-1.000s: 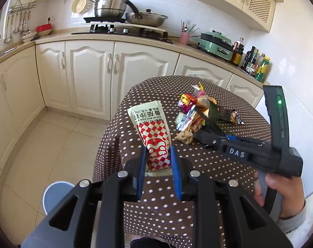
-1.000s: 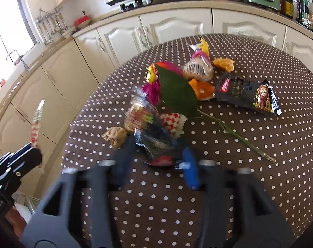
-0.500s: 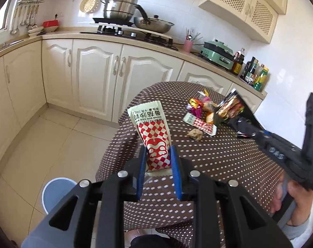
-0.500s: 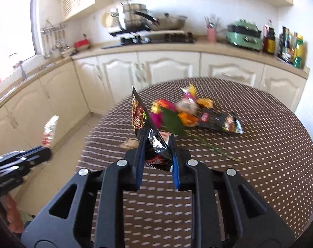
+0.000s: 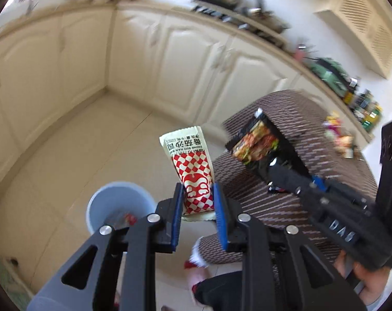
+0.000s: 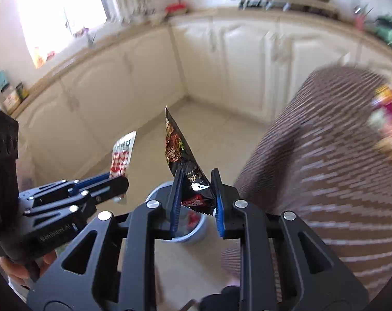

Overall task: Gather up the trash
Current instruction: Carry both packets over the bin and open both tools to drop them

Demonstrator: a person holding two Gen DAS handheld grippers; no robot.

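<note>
A cream plastic sachet with red-white checks (image 5: 192, 173) stands upright at centre frame; a black crinkled foil snack wrapper (image 6: 181, 160) tilts upright mid-frame.

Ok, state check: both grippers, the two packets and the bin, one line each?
Left gripper: shut on the packet.
Red-and-white checked sauce packet: held upright, off the table.
Right gripper: shut on the wrapper.
Black foil snack wrapper: held, sticking up.
Pale blue round bin: on the floor, open, some trash inside.
</note>
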